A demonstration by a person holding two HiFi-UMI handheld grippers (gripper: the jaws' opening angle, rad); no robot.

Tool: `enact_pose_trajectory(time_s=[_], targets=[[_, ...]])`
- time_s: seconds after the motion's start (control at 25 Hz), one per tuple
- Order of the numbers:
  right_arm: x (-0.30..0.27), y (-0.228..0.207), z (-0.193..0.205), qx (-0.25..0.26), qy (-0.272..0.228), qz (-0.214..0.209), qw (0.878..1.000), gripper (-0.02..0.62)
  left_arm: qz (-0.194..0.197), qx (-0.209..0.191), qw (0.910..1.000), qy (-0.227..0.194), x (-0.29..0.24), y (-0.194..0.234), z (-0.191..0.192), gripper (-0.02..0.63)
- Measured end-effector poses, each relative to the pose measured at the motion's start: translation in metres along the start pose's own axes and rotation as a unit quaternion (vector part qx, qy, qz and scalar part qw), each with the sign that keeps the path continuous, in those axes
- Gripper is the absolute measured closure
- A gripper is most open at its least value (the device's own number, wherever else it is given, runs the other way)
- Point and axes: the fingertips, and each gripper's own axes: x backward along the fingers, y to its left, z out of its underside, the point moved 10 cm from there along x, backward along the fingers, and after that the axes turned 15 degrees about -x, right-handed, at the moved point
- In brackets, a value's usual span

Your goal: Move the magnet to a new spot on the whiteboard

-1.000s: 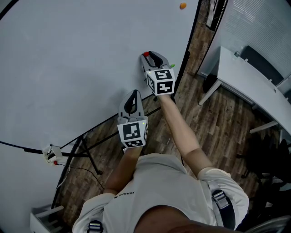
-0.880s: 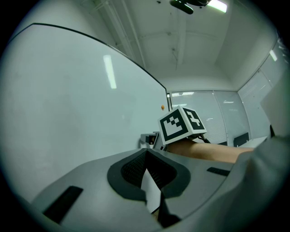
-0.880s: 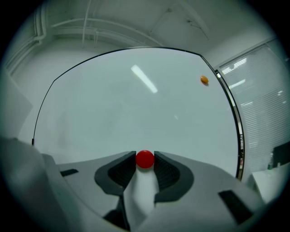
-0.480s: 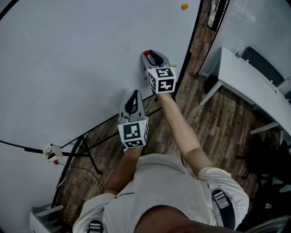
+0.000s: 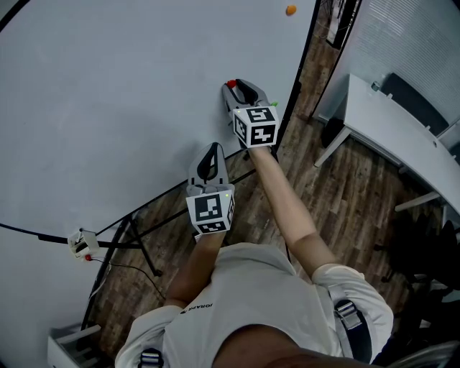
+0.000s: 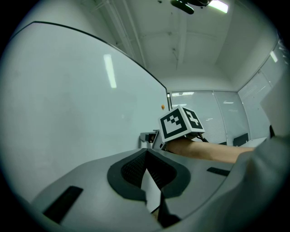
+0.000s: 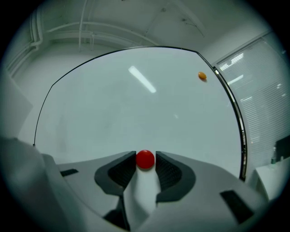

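Observation:
A small round red magnet (image 5: pixel 231 84) (image 7: pixel 145 159) sits on the whiteboard (image 5: pixel 108 108) near its right edge. My right gripper (image 5: pixel 235 86) (image 7: pixel 145 161) points at the board, and its two jaw tips press against the magnet's sides, so it is shut on the magnet. My left gripper (image 5: pixel 213 148) (image 6: pixel 146 153) hangs lower and nearer to me, close to the board's bottom edge; its pads meet at the tips with nothing between them. In the left gripper view the right gripper's marker cube (image 6: pixel 181 123) and forearm show ahead.
An orange magnet (image 5: pixel 290 10) (image 7: pixel 202 76) sticks to the board further up by the black frame (image 5: pixel 298 65). The board's stand legs (image 5: pixel 136 237) cross the wooden floor. A white desk (image 5: pixel 388 136) and a dark chair (image 5: pixel 417 100) stand at the right.

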Motion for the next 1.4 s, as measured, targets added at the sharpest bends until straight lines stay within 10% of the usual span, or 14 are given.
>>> enact_pose_trajectory(time_s=[1.4], targets=[[0.031, 0.003, 0.004, 0.009, 0.006, 0.000, 1.000, 0.436, 0.007, 0.003, 1.0000, -0.002, 0.013, -0.002, -0.004, 0.604]])
